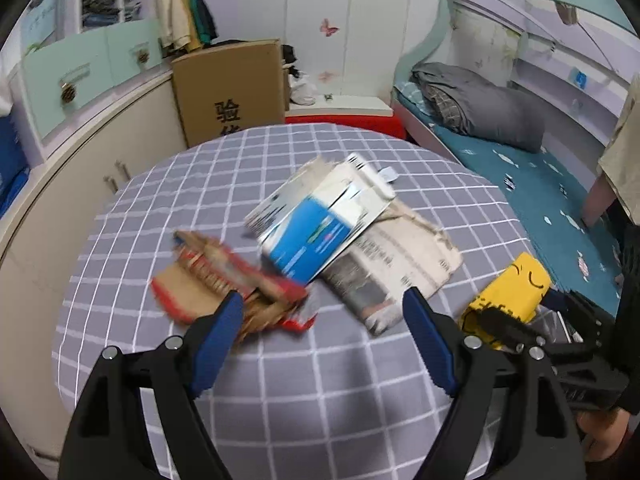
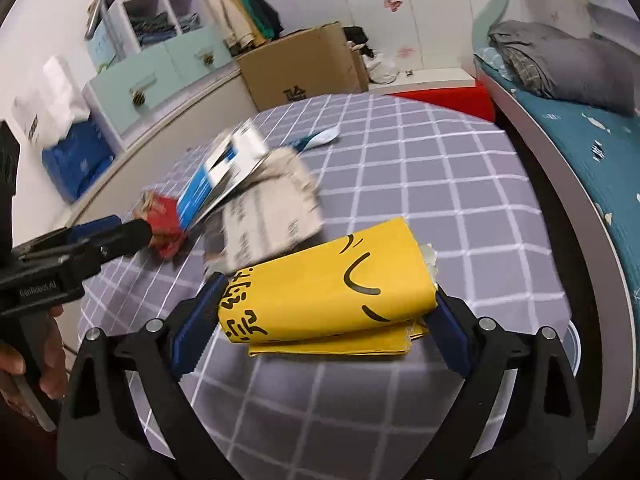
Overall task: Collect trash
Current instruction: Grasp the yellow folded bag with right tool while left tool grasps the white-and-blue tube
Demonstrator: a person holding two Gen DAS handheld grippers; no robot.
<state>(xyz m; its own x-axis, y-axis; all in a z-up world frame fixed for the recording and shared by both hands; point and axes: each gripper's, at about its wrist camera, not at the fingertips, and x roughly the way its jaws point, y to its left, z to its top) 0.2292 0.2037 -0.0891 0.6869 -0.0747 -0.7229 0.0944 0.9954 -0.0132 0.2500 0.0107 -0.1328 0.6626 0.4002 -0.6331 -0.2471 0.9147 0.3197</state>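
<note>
My right gripper (image 2: 326, 304) is shut on a folded yellow paper bag (image 2: 328, 292) with black marks, held just above the checked table; it also shows in the left wrist view (image 1: 506, 298). My left gripper (image 1: 324, 312) is open and empty, its left finger (image 1: 218, 330) touching a torn red-and-brown cardboard wrapper (image 1: 224, 280). A blue-and-white carton (image 1: 320, 224) lies on a crumpled newspaper (image 1: 400, 264) in the table's middle. In the right wrist view the left gripper (image 2: 120, 236) reaches the red wrapper (image 2: 166, 228).
The grey checked tablecloth (image 1: 320, 380) covers a round table. A cardboard box (image 1: 232, 88) and cabinets (image 1: 92, 76) stand behind it. A bed with a teal sheet (image 1: 532, 184) lies to the right. A small blue-white scrap (image 2: 320, 138) lies at the far side.
</note>
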